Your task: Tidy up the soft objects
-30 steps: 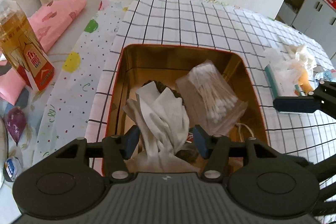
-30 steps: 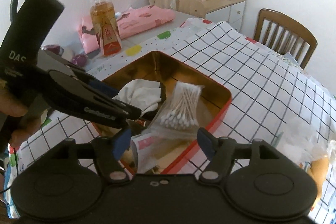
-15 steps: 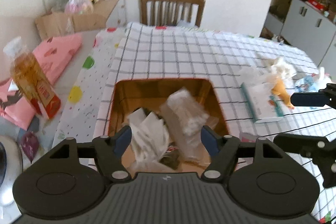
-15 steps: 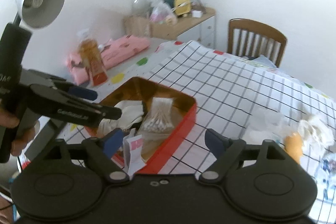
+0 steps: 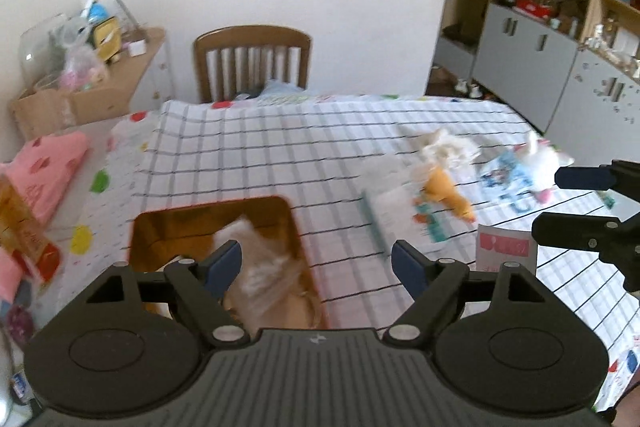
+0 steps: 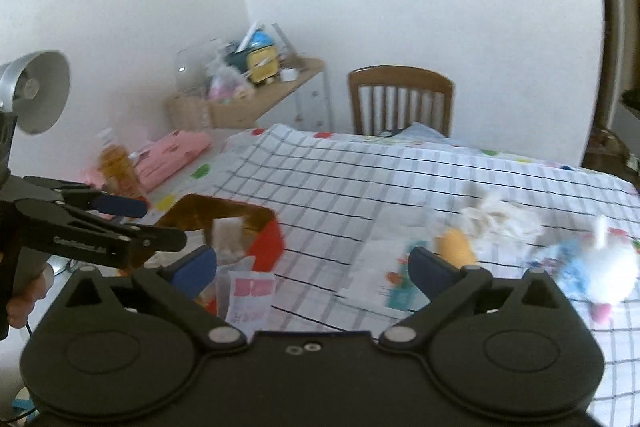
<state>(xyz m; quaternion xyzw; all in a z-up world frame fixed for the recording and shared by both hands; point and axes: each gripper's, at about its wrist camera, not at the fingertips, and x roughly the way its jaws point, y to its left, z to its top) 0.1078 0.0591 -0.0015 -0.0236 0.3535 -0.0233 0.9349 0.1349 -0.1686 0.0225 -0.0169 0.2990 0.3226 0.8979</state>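
A red tin box point(image 5: 168, 227) with a gold inside sits on the checked tablecloth and holds a bag of cotton swabs point(image 5: 256, 263); it also shows in the right wrist view point(image 6: 268, 243). My left gripper point(image 5: 316, 265) is open and empty, raised above the box's right edge. My right gripper point(image 6: 312, 267) is open and empty, above the table right of the box. An orange soft toy point(image 5: 448, 195), a white crumpled cloth point(image 5: 448, 147) and a white plush toy point(image 5: 544, 159) lie at the right. The frames are blurred.
A pink-and-white packet point(image 5: 506, 247) lies by the box. A flat tissue pack point(image 5: 400, 223) lies mid-table. An oil bottle point(image 6: 118, 171) and pink cushion point(image 5: 44, 163) are at the left. A wooden chair point(image 5: 252, 59) stands behind the table, cabinets point(image 5: 540, 59) at the right.
Both grippers have risen and pulled back from the box and swung right. The white cloth the left gripper was over stays in the box. The soft toys at the right have come into view.
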